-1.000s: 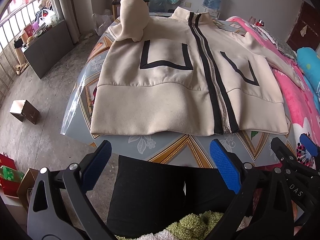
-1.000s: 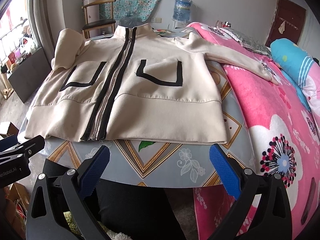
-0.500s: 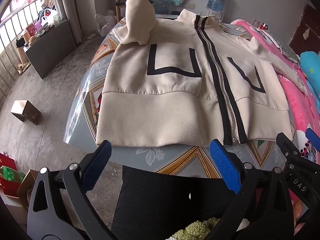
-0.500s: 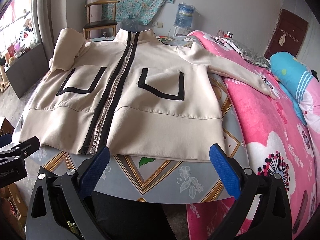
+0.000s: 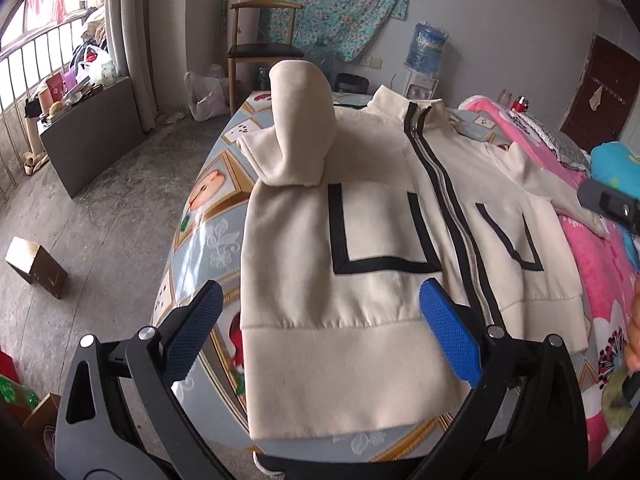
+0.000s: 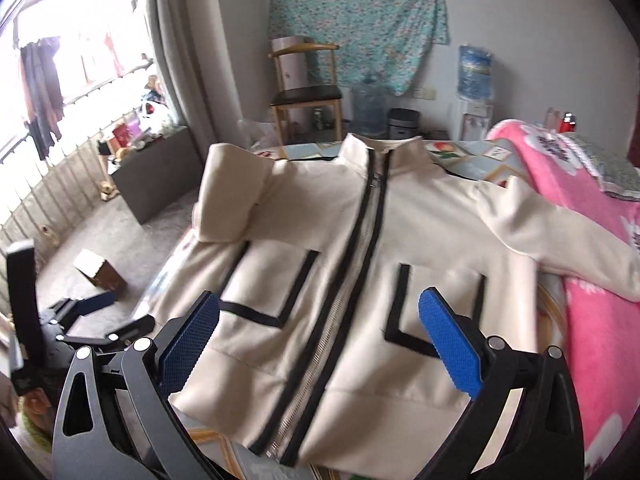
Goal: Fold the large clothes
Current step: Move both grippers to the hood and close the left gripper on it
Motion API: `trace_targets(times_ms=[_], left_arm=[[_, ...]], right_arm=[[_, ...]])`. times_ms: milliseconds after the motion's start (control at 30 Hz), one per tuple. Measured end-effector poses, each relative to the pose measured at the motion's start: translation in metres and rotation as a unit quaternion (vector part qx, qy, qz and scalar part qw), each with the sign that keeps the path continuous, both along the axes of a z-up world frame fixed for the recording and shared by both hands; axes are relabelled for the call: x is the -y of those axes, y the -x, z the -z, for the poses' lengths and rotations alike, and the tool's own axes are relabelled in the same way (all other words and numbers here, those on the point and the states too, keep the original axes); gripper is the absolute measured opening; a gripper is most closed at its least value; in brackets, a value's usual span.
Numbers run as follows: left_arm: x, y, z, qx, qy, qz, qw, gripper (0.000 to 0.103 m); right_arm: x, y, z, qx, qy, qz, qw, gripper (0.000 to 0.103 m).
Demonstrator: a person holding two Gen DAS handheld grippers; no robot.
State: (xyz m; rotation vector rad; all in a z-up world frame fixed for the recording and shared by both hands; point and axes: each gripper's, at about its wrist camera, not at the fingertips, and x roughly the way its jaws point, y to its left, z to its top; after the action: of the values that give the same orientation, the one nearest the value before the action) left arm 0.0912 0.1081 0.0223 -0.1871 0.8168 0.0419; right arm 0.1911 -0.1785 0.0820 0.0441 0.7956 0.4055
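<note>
Daylight from blown-out window [image 6: 60, 52], fisheye-bent edges, right wrist view motion-blurred

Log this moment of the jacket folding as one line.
phase: approach | jacket: flat on table, zipped | left sleeve: folded in | right sleeve: spread onto blanket | left gripper: open | right gripper: open

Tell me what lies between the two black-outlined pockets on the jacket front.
In both wrist views, the closed zipper with its black bands runs between the left-side pocket and the right-side pocket of the cream jacket.
</note>
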Motion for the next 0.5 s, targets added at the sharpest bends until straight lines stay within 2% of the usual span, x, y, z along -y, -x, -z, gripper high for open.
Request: trace_targets(times_ms=[133, 233, 333, 400, 500], left_arm=[[-0.021, -0.028, 0.003, 0.026, 0.025, 0.01, 0.9993, 0.095], [-0.035, -0.049, 0.011, 0.026, 0.053, 0.016, 0.9981, 0.095], [-0.045, -0.068, 0.021, 0.01, 0.04, -0.004, 0.9991, 0.095], [-0.05, -0.079, 0.03, -0.007, 0.02, -0.017, 0.9996, 0.095], [-0.058, -0.091, 0.041, -0.028, 0.019, -0.028, 0.999, 0.095]], right_arm=[[-0.045, -0.07, 0.0, -0.062, -0.056, -0.072, 0.994, 0.097], [-0.092, -0.109, 0.016, -0.114, -0.074, -0.13, 0.982, 0.097], [-0.133, -0.133, 0.041, -0.159, -0.089, -0.162, 0.97, 0.097], [-0.147, -0.151, 0.058, -0.186, -0.107, -0.16, 0.963, 0.096], [-0.149, -0.192, 0.085, -0.233, -0.154, -0.117, 0.953, 0.088]])
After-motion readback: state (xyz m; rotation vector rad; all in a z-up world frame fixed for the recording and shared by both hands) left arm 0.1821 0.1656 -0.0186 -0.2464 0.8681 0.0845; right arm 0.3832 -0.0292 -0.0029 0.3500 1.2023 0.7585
